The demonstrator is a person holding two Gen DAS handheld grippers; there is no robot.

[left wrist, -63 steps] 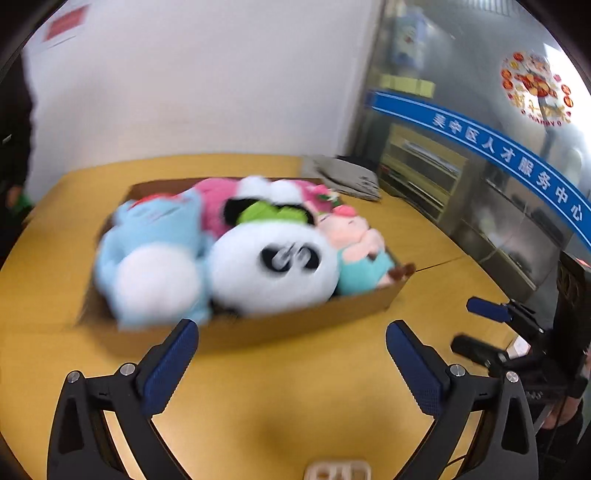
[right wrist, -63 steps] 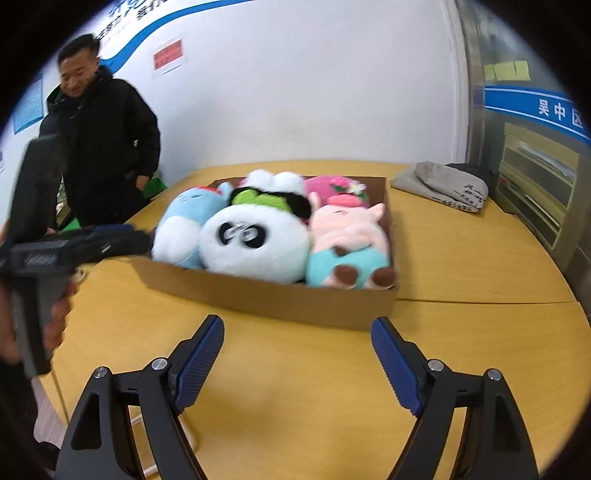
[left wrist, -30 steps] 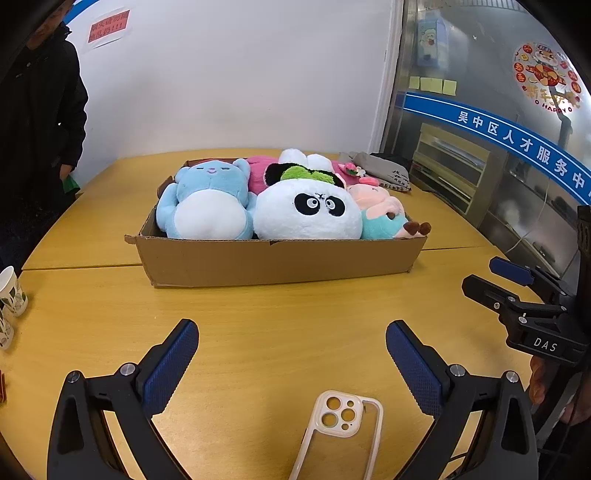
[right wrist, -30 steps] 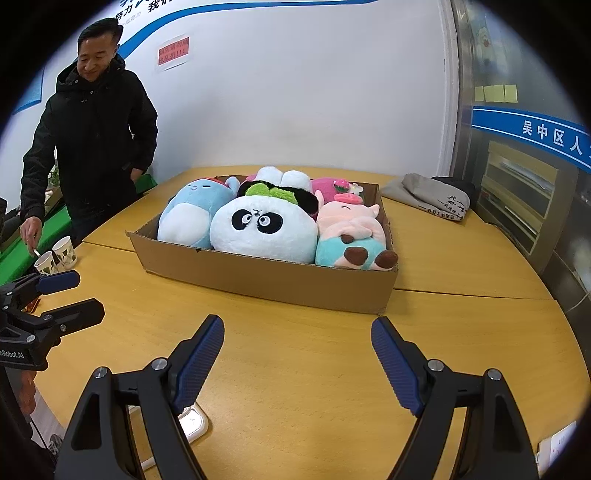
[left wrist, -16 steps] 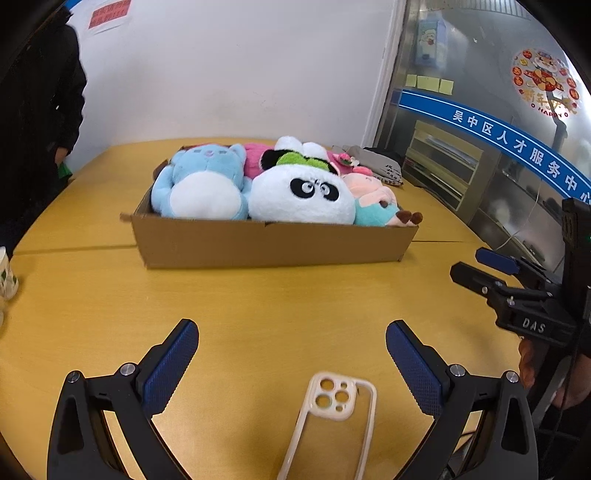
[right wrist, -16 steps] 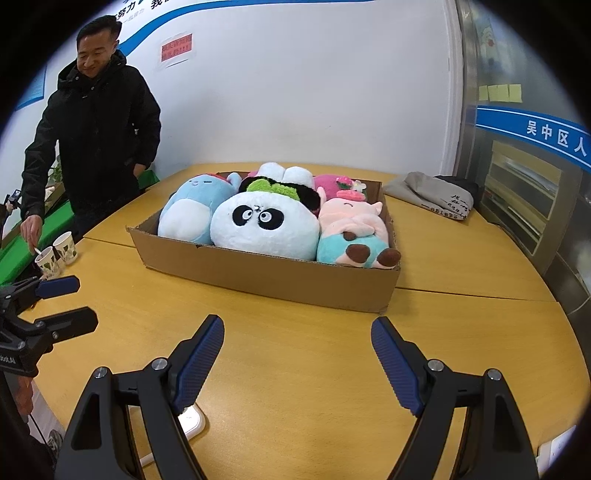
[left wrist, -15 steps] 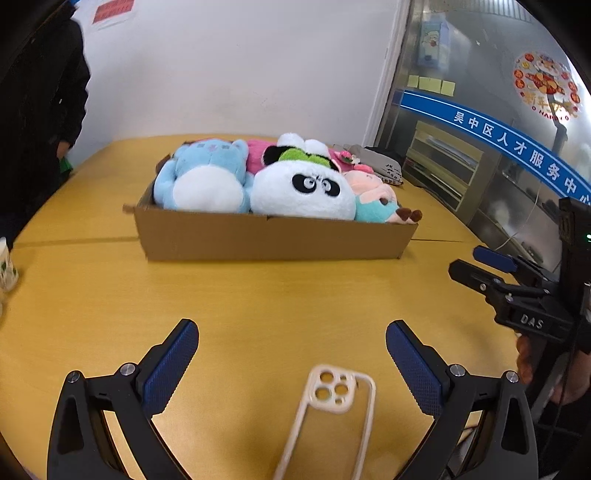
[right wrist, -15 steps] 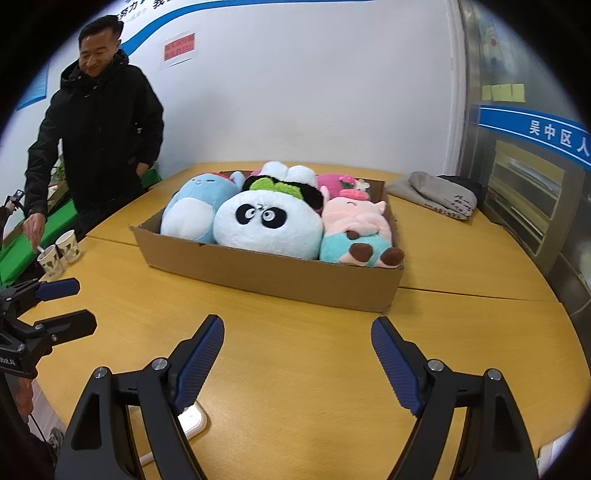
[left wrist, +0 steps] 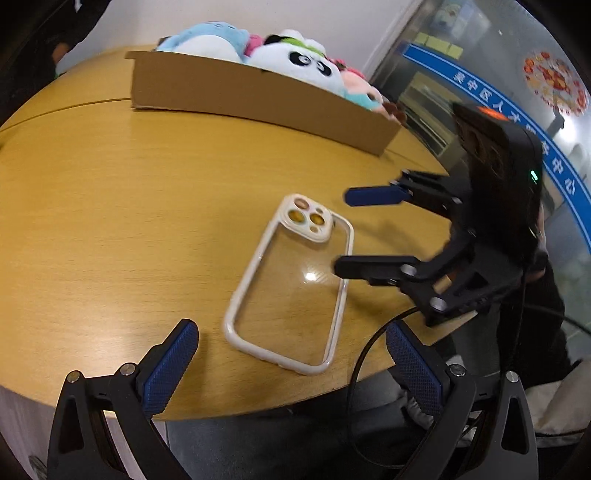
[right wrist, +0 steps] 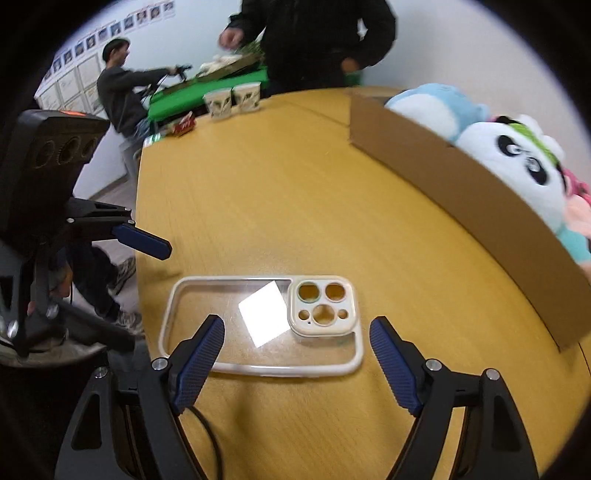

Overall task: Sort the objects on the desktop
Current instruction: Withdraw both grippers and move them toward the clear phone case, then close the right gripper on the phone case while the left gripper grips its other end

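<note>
A clear phone case with a cream rim (left wrist: 291, 280) (right wrist: 262, 325) lies flat on the yellow wooden table near its front edge. My left gripper (left wrist: 295, 354) is open just short of the case's near end. My right gripper (right wrist: 295, 354) is open too, low over the case from its long side, its fingers straddling the middle. In the left wrist view the right gripper (left wrist: 369, 229) reaches in from the right, its lower finger over the case's edge. A cardboard box (left wrist: 258, 92) (right wrist: 461, 195) full of plush toys stands farther back.
Two paper cups (right wrist: 232, 98) and a small red pack (right wrist: 184, 123) stand at the table's far end. A person in black (right wrist: 314, 33) stands behind them and another sits at a green table (right wrist: 122, 88). A black cable (left wrist: 369, 350) hangs off the table's front edge.
Both grippers have dropped and swung in toward the phone case, which now lies close between them. The box has slid to the back of both views.
</note>
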